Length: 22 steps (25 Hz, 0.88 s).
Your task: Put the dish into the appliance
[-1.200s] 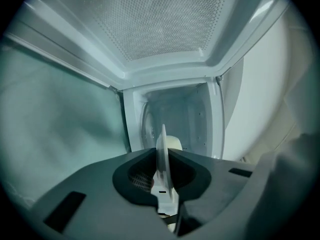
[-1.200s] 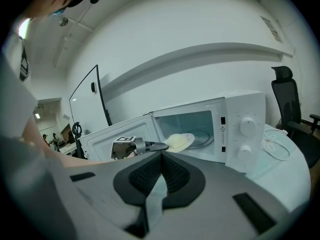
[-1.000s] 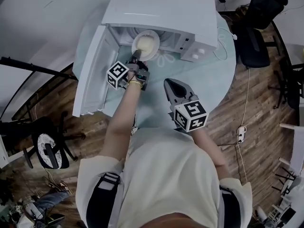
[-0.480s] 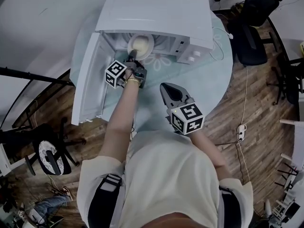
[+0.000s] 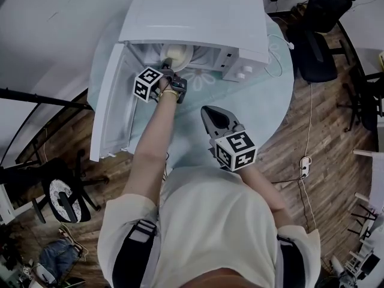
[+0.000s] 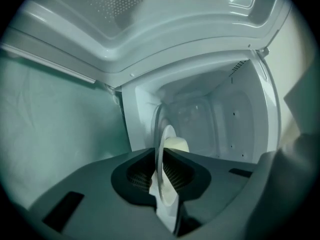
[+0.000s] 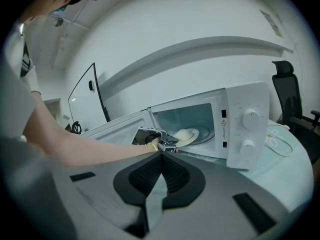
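Note:
A white microwave (image 5: pixel 198 14) stands on the round table with its door (image 5: pixel 111 107) swung open to the left. My left gripper (image 5: pixel 168 69) reaches into the cavity and is shut on the rim of a white plate (image 5: pixel 176 54) that carries a pale lump of food. In the left gripper view the plate (image 6: pixel 165 149) stands edge-on between the pads, with the cavity (image 6: pixel 220 119) behind it. My right gripper (image 5: pixel 209 110) hovers over the table in front of the microwave, shut and empty. The right gripper view shows the plate (image 7: pixel 187 134) inside the opening.
The table wears a teal cloth (image 5: pixel 264 107). The microwave's two knobs (image 7: pixel 248 131) are on its right panel. A black office chair (image 5: pixel 327 23) stands at the far right, and a cable with a socket (image 5: pixel 305 164) lies on the wood floor.
My left gripper has pushed forward with the plate, which now sits deeper in the microwave. The right gripper has hardly moved.

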Available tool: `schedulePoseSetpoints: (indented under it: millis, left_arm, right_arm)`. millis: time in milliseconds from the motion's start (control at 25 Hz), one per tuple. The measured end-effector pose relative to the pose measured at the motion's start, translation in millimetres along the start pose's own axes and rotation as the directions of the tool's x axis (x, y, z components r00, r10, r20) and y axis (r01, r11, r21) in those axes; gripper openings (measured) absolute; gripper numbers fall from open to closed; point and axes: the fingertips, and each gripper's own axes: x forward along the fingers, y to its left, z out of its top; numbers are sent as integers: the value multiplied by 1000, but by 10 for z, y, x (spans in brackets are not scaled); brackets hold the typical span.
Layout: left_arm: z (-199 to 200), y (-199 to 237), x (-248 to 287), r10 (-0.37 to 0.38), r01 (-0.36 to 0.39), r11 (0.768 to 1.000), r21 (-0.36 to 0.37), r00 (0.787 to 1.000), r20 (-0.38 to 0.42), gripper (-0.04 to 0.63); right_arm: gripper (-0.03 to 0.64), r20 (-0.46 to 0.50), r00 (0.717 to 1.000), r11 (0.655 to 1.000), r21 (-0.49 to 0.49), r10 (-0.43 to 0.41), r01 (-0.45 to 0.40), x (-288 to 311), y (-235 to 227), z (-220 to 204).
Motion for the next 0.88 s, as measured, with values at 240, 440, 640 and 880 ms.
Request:
schedulePoseSetpoints:
  millis: [240,440,640,880]
  left_arm:
    - [12,-31,11,-7,7,1000,9,1000,14,43]
    - [10,-93,-12,-48,48,999,11,999,13,102]
    - [-16,-101,-70,-47,47,998,33,999,-2,176]
    - [-129,-88,-275,-57,58,998,28,998,-27,176]
  right_arm:
    - [6,-3,1000,1000,1,-4,4,-3,-21,-5]
    - [6,-2,1000,1000,2,5,-5,4,3,-9]
    - [6,3,1000,1000,2,15,-15,0,48,-9]
    - [6,16,1000,1000,0,22,-22,-18,112,-7]
